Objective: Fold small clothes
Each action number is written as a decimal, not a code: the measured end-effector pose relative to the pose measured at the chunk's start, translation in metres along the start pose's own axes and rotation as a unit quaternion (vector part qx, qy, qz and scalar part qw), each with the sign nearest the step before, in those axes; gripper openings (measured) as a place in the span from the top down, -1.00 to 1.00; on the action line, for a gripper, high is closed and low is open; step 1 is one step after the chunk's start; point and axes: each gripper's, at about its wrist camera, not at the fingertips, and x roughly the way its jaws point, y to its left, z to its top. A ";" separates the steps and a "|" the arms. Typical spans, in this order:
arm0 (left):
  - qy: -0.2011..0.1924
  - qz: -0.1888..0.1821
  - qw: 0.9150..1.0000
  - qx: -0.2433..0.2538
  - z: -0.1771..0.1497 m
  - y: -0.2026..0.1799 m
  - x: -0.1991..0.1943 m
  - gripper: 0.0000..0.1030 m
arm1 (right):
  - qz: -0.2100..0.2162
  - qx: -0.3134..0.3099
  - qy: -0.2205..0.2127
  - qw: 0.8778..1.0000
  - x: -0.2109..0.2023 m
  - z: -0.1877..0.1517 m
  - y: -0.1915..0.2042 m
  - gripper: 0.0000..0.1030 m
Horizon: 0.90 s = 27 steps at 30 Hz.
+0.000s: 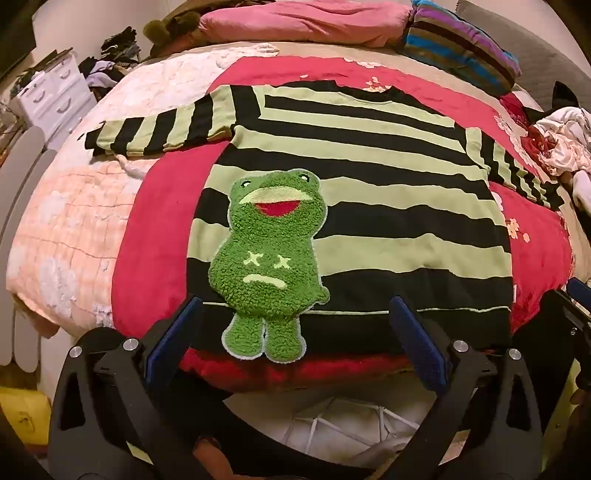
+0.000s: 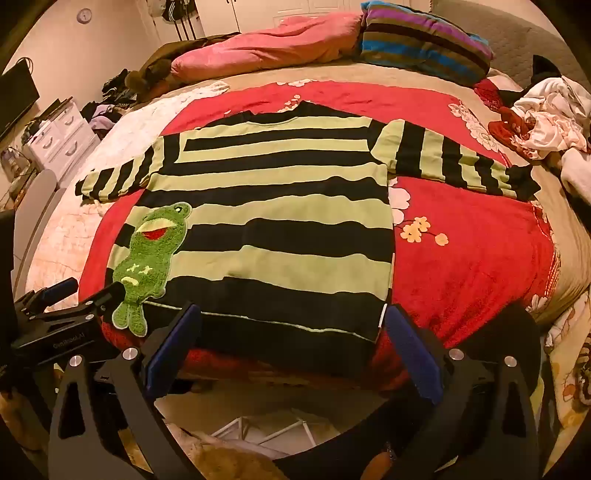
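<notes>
A small black and pale green striped sweater (image 1: 369, 206) lies flat on a red blanket (image 1: 155, 229), both sleeves spread out; it also shows in the right wrist view (image 2: 280, 206). A fuzzy green frog patch (image 1: 269, 258) hangs over its hem at the left (image 2: 147, 254). My left gripper (image 1: 295, 332) is open, its blue pads either side of the frog's legs at the hem. My right gripper (image 2: 291, 339) is open at the hem's right half, its right pad at the sweater's corner. The left gripper also shows at the left in the right wrist view (image 2: 74, 306).
Pink pillows (image 1: 303, 22) and a striped cushion (image 1: 461, 44) lie at the head of the bed. A heap of white and red clothes (image 2: 546, 118) sits at the right. A white drawer unit (image 1: 55, 96) stands left of the bed. A white wire rack (image 1: 351, 428) is below the grippers.
</notes>
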 end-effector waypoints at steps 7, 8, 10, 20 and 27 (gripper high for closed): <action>-0.001 -0.004 1.000 -0.004 0.003 0.000 -0.004 -0.82 | -0.004 -0.002 -0.003 1.000 -0.001 0.000 0.001 -0.92; 0.000 -0.004 1.000 -0.004 0.003 0.000 -0.004 -0.82 | -0.004 -0.002 -0.003 1.000 0.000 -0.001 0.002 -0.92; -0.002 -0.003 1.000 -0.004 0.002 0.002 -0.002 -0.83 | -0.005 -0.003 -0.005 1.000 0.000 -0.001 0.002 -0.92; -0.001 0.001 1.000 -0.006 0.001 0.002 -0.003 -0.82 | -0.007 -0.005 -0.007 1.000 -0.006 0.001 0.001 -0.92; -0.002 0.004 1.000 -0.008 0.001 0.003 -0.001 -0.82 | -0.010 -0.016 -0.009 1.000 -0.005 0.001 0.006 -0.92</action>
